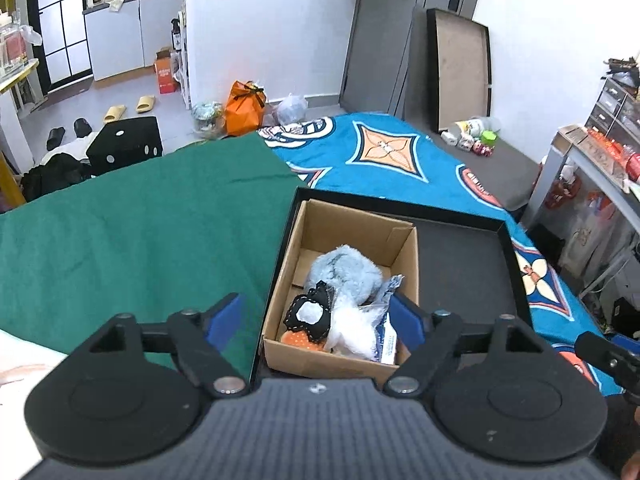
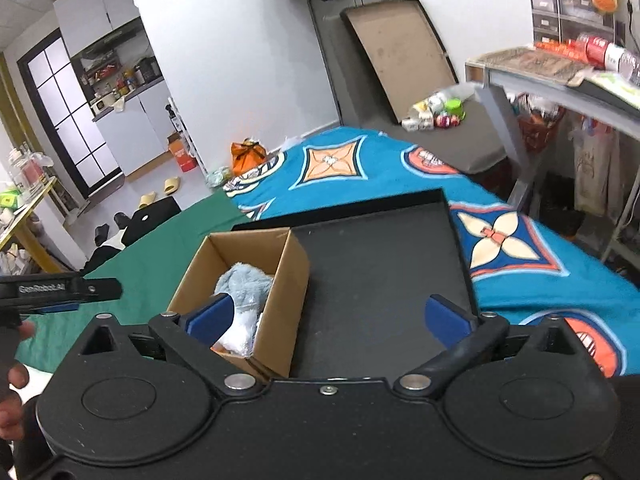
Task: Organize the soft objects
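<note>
Blue-padded fingers of the left gripper (image 1: 320,314) stand wide apart above a cardboard box (image 1: 404,256), clamping nothing; one pad (image 1: 224,314) hangs over the green cloth (image 1: 132,236) at 9 o'clock, the other over the box's right wall. Inside the box lie a pale blue plush (image 1: 346,270), a black felt toy with a white patch (image 1: 308,314), an orange piece (image 1: 298,338) at its lower edge and a white fluffy item in clear wrap (image 1: 360,332), all bunched toward the near side. Box sits in the left half of a shallow black tray (image 1: 464,264), whose right half lies bare at 3 o'clock. Tray rests where green cloth meets a blue patterned blanket (image 1: 400,160). From the right wrist view, the right gripper (image 2: 334,314) also stands spread and grips nothing, its left pad (image 2: 208,316) over the box (image 2: 280,300) and plush (image 2: 244,284), its right pad over the tray (image 2: 380,276). At 9 o'clock there, the left gripper's black finger (image 2: 80,288) juts in over the cloth (image 2: 152,268)
</note>
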